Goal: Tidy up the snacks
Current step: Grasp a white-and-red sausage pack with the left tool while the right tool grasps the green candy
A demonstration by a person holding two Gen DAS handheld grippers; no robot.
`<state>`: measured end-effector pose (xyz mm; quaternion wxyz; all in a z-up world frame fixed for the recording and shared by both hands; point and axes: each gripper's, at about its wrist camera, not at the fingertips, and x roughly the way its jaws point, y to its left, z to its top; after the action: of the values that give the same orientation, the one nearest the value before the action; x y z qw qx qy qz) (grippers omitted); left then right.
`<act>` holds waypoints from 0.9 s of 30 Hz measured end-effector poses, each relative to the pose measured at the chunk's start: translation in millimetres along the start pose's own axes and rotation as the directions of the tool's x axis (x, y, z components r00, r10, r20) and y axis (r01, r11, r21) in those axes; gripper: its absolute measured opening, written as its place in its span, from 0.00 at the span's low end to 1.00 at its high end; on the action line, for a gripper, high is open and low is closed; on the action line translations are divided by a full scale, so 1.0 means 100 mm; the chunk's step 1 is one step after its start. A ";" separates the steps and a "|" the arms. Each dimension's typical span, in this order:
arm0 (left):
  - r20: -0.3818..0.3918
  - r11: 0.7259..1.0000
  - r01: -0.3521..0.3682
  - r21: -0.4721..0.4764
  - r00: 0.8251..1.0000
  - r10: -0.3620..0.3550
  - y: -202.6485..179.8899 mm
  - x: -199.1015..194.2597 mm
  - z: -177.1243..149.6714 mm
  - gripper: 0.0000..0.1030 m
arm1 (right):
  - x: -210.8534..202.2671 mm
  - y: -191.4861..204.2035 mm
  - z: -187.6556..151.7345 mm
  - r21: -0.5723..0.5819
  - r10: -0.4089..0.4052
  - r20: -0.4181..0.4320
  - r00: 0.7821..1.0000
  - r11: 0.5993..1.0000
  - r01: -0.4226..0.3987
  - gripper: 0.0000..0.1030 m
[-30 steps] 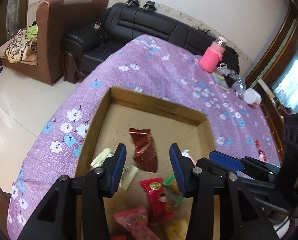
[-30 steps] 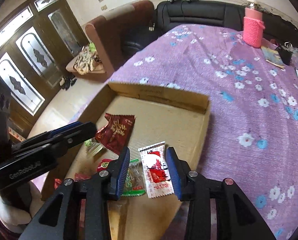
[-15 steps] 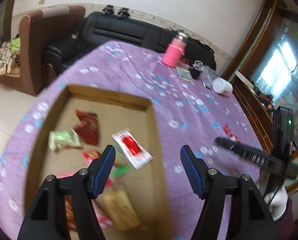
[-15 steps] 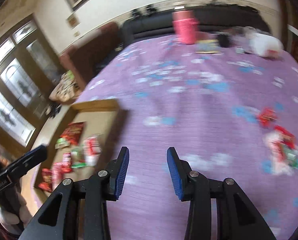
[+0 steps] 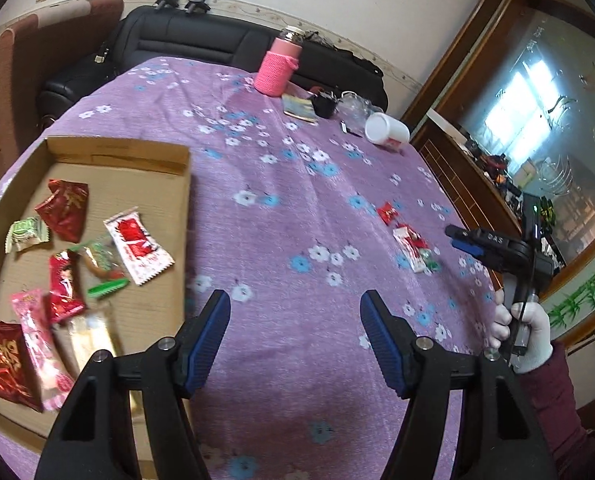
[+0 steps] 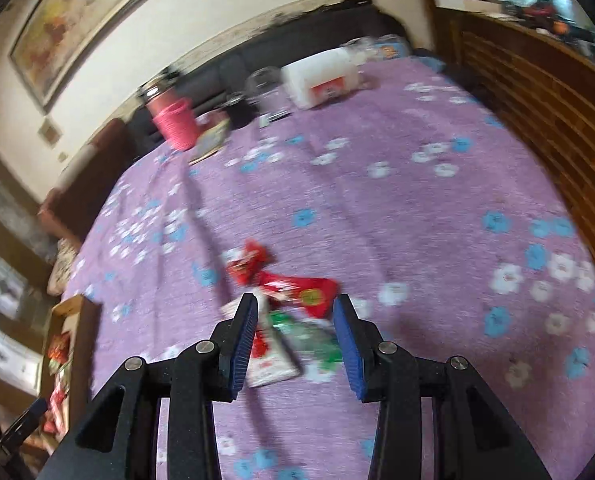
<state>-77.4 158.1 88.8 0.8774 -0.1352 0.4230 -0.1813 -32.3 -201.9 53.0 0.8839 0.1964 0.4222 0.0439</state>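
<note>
Left tongs (image 5: 295,336): jaws apart, nothing between them; they have just been opening. You hold them over bare purple cloth (image 5: 297,240), just right of the box (image 5: 117,156).
Right tongs (image 6: 293,340): jaws apart, nothing clamped; the loose packets show between the tips but the pads do not press on them. A gloved hand (image 5: 521,332) carries this tool.
Landmark: the box, a shallow cardboard tray at the left side of the cloth; all places below are relative to it.
Sorted snacks (image 5: 133,244): lying flat inside the box, several packets, some overlapping.
Loose snacks (image 6: 285,300): a small cluster on the cloth, well apart from the box to its right, directly ahead of your right tongs.
Cluster contents: a red packet (image 6: 297,290), a white-and-red packet (image 6: 267,356) and a green one (image 6: 313,338), overlapping; blur hides the prints.
Handling (judgement): light, soft, crinkly film; likely slippery and flat to the cloth, and contents may crush under a hard squeeze.
Where to grip (judgement): pinch a raised crimped end or edge of the top red packet, not the flat middle; take one packet only.
Long axis, red packet: runs roughly across the right wrist view, slightly tilted.
Long axis, white-and-red packet: runs roughly toward your tongs, near end by the left pad.
Green packet: axis unclear through blur.
</note>
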 end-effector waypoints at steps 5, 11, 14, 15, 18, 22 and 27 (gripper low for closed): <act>-0.009 1.000 -0.004 -0.003 1.000 0.004 -0.06 0.01 -0.04 0.65 | 0.35 0.38 -0.05 -0.126 -0.010 -0.078 0.997 0.992 0.000 0.41; -0.003 1.000 -0.012 -0.006 1.000 0.012 -0.04 -0.04 -0.07 0.65 | 0.67 0.61 -0.25 -0.154 -0.048 -0.178 0.983 0.988 0.020 0.35; -0.009 1.000 -0.009 -0.012 1.000 0.009 -0.01 -0.02 -0.07 0.65 | 0.63 0.84 -0.43 -0.133 0.095 -0.260 0.961 0.982 -0.133 0.34; -0.013 1.000 -0.005 -0.012 1.000 0.005 -0.01 0.00 -0.08 0.65 | 0.60 0.91 -0.50 -0.099 0.178 -0.295 0.939 0.971 -0.216 0.34; -0.024 1.000 0.010 -0.009 1.000 -0.010 -0.02 0.03 -0.09 0.65 | 0.45 1.07 -0.61 -0.026 0.368 -0.339 0.866 0.916 -0.400 0.37; -0.040 1.000 0.027 0.004 0.999 -0.027 -0.04 0.08 -0.12 0.65 | 0.07 0.88 -0.43 -0.038 0.344 -0.208 0.916 0.933 -0.359 0.56; -0.079 0.997 0.051 0.060 0.996 -0.046 -0.16 0.24 -0.18 0.65 | -0.21 0.20 -0.20 -0.018 0.066 -0.055 0.996 0.998 -0.067 0.59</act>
<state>-81.4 131.9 67.3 0.8594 -0.1112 0.4477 -0.2207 -59.6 -182.7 64.7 0.8720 0.2001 0.4390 0.0829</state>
